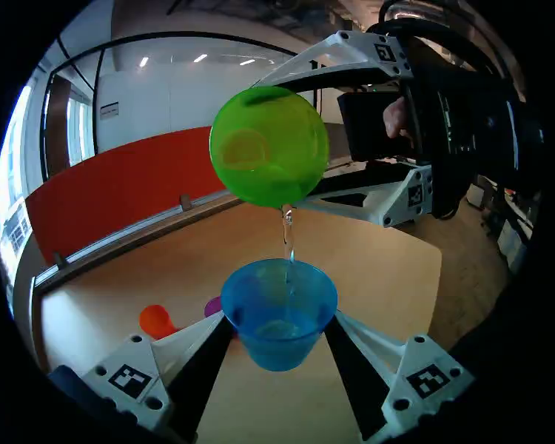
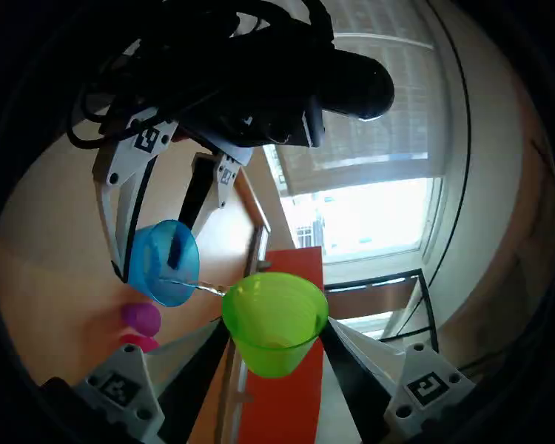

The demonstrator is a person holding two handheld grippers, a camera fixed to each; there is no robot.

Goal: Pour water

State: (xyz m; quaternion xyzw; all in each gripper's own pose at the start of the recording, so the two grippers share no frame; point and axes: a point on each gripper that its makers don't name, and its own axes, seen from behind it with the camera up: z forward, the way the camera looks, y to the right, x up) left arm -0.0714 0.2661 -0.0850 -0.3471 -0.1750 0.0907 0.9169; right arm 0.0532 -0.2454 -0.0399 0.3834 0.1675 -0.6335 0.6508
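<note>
While the green cup (image 1: 268, 145) is clamped tilted in the right gripper (image 2: 275, 334), water (image 1: 287, 231) is poured (a thin stream) into the blue cup (image 1: 279, 344), gripped by the left gripper (image 1: 277, 320).

Pretty bright office-type room: a pale wooden tabletop (image 1: 396, 281) runs up to a red-orange panel wall (image 1: 122, 185) with a plain white wall (image 1: 152, 96) above it, and a couple of ceiling strip lights (image 1: 200, 58) are on. There's a tall window (image 1: 78, 122) off to the side, and the right gripper view has a big daylight-blown window (image 2: 359, 218) under a white slatted blind (image 2: 366, 159)
</note>
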